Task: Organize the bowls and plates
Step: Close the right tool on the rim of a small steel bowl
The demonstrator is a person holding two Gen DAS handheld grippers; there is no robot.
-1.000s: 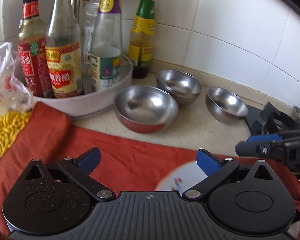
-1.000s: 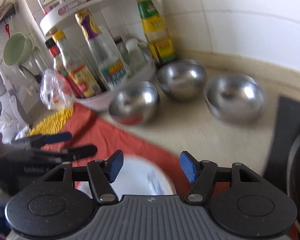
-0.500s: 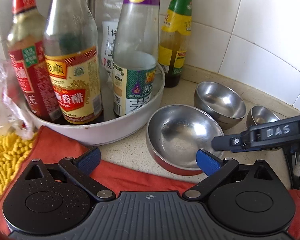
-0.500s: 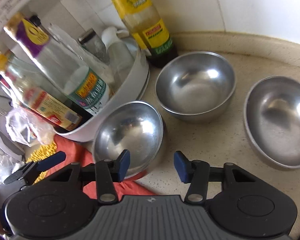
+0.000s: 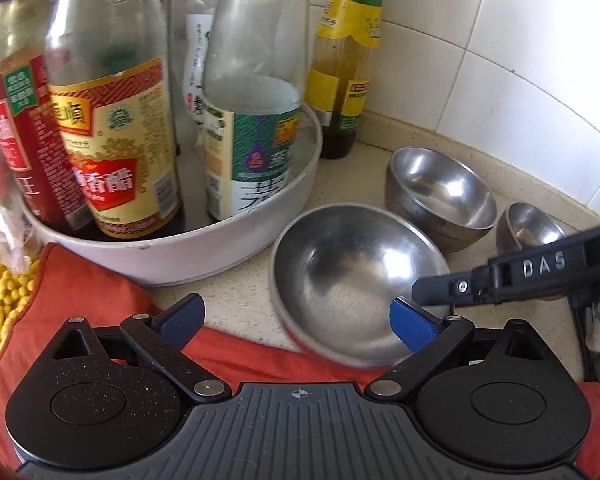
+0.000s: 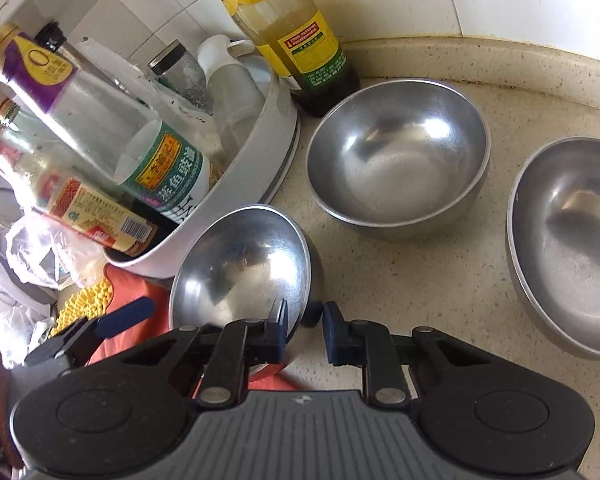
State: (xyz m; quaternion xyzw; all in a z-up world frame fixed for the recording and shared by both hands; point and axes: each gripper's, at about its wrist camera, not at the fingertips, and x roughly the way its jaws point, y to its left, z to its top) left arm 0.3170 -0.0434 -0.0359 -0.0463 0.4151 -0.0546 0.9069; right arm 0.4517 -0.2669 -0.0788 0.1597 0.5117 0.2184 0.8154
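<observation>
Fingers of the right gripper (image 6: 303, 330) had closed on the near rim of the near bowl (image 6: 240, 272): one blue pad sat inside the bowl, the other outside against its wall, with the rim pinched between them. Left gripper (image 5: 296, 322) jaws stood wide and were closing, with nothing pressed between the pads; its right pad (image 5: 414, 326) hung over the same bowl's near-right rim, though whether it touched the steel was hard to tell, and its left pad (image 5: 180, 318) lay over the red cloth (image 5: 92, 284).

Largest on the counter (image 6: 412, 280) was the white tray (image 5: 172, 252) of sauce bottles, just left of the near bowl. A yellow-labelled bottle (image 6: 296, 32) stood outside the tray by the tiled wall. Behind the near bowl sat the middle bowl (image 6: 400, 156), and to its right the far bowl (image 6: 568, 244), each apart from the others and empty. The near bowl's front edge overlapped the cloth. A yellow mat (image 5: 0, 304) lay at the left edge.
</observation>
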